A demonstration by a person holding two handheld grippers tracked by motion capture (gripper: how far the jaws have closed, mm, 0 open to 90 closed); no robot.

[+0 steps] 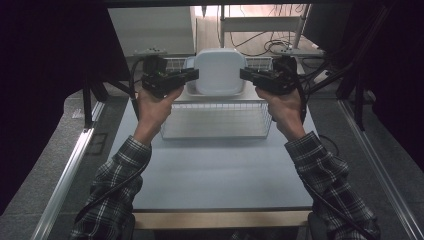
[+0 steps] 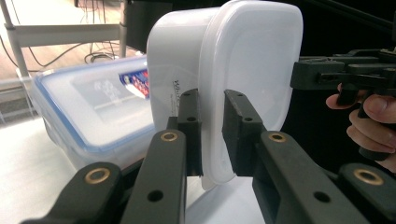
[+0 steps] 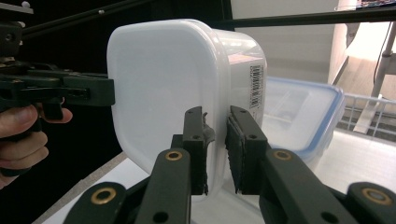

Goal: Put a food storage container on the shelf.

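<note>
Left tongs (image 2: 212,135): clenched on the rim of the white container, one jaw on the lid side and one on the body side; in the high view they (image 1: 194,75) press on the container's left edge.
Right tongs (image 3: 215,149): clenched on the opposite rim in the same way; in the high view they (image 1: 244,74) meet the container's right edge.
White container (image 1: 219,71): held between the two tongs, lifted off the table and tipped on its side, so its flat lid faces the person. From the left gripper view (image 2: 233,70) the lid lies right of the jaws and the body left; from the right gripper view (image 3: 177,84) it is the other way round, with a barcode label on the body wall.
Left hand (image 1: 152,107): wrapped round the left tongs' handle, just below them.
Right hand (image 1: 282,107): wrapped round the right tongs' handle, just below them.
Blue-rimmed box (image 2: 93,107): beyond the held container, lid on, resting flat; it sits behind and below the tongs in both gripper views (image 3: 303,116).
Wire basket (image 1: 217,120): directly beneath the tongs and the lifted container, standing on the table.
Table (image 1: 215,170): pale surface reaching from the basket back toward the person, under both plaid sleeves.
</note>
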